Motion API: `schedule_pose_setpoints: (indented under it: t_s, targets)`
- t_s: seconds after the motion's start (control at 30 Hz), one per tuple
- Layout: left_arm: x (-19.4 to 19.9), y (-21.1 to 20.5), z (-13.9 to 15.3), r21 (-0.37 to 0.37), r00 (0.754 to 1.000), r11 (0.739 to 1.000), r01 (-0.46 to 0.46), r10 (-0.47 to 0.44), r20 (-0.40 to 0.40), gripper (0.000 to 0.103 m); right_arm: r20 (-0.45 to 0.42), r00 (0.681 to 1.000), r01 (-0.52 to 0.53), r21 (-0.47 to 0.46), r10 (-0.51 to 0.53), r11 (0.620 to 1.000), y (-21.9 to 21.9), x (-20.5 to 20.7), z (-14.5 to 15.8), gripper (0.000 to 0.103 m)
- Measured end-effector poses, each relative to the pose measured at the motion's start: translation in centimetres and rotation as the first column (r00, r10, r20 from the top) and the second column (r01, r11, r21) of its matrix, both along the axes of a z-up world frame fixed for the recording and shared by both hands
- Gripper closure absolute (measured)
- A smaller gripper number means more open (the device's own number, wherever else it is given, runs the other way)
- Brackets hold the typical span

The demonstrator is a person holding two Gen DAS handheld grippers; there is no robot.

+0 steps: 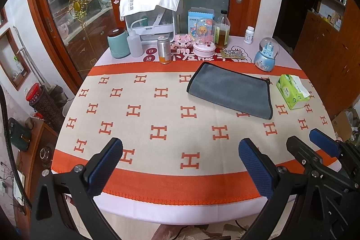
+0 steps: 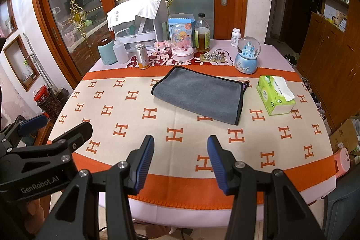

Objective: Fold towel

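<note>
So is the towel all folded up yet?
It looks folded at least once: the grey towel lies flat as a neat rectangle beside the tissue pack. Nothing is in hand; the left gripper and right gripper are open, near the table edge. Whether more folds remain, I can't tell.

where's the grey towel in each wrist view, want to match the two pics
Left wrist: the grey towel lies right of centre on the tablecloth, beyond the open left gripper.
Right wrist: the grey towel lies near the centre, straight beyond the open right gripper.
Shared landmark: the green tissue pack sits just right of the towel in both views.
</note>
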State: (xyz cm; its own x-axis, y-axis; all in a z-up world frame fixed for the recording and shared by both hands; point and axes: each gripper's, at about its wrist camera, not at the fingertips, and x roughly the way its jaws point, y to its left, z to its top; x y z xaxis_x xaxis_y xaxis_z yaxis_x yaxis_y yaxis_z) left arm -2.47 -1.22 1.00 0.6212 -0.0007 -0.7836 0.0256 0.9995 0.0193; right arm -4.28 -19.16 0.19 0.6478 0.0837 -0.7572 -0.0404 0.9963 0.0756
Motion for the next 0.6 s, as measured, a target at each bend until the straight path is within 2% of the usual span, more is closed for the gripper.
schedule_pose_setpoints:
  t_s: [0.6]
  targets:
    - [0.06,0.24,0.02,0.001,1.000,1.000,0.001,-0.001,0.002,0.001,-0.002,1.000,-0.002,0.001,0.002,1.000,0.22,0.01,0.01,0.053]
